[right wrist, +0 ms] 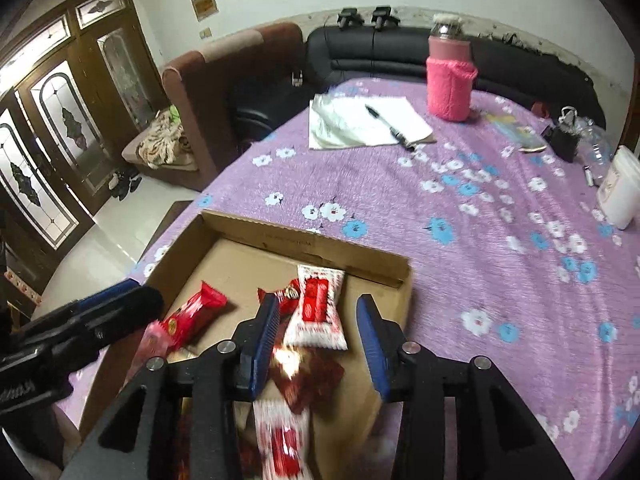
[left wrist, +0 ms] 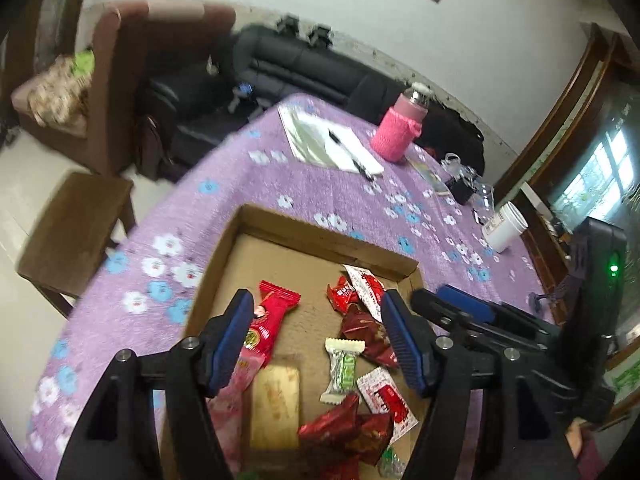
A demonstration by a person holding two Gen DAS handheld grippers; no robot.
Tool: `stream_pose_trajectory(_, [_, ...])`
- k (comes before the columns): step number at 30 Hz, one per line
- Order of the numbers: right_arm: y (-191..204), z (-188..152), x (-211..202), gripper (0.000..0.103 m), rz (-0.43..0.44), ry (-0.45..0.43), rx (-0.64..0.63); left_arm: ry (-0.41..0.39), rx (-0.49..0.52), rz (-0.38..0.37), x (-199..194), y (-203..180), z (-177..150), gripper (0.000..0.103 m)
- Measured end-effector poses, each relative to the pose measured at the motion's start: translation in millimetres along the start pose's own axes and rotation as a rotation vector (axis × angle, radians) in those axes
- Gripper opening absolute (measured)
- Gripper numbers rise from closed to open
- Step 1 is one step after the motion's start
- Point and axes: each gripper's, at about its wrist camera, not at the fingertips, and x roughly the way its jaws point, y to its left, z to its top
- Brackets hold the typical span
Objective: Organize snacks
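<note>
Cardboard tray on the counter is already holding the visible snacks, jumbled; both claws, left claw and right claw, are hovering wide and empty.

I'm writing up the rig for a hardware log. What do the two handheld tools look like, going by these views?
Both match. The left tool has a matte black angular frame with silver pivot bolts and two blue ribbed fingers. The right tool has the same black frame, silver bolts and blue ribbed fingers. In the left view, the right tool's black body carries a lit green light. No cables or sleeves are discernible.
</note>
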Motion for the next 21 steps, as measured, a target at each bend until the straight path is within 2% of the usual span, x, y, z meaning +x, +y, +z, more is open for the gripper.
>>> stream_pose_trajectory(3, [-7,-14,-25,0.050,0.021,-0.031,0.024,-0.098,0.041,0.084,-28,-14,-13,0.077])
stream_pose_trajectory(7, [-13,-35,-53,0.051,0.036,-0.065,0.050,-0.182,0.062,0.172,-54,-31,-29,0.091])
stream_pose_trajectory(9, [-14,-46,-66,0.051,0.025,-0.083,0.052,-0.206,0.064,0.199,-65,-38,-38,0.092])
stream_pose_trajectory(13, [-16,-69,-84,0.058,0.010,-0.102,0.064,-0.219,0.059,0.253,-79,-48,-52,0.094])
stream_pose_trajectory(21, [-8,-121,-109,0.058,-0.011,-0.115,0.062,-0.205,0.073,0.296,-94,-63,-85,0.095])
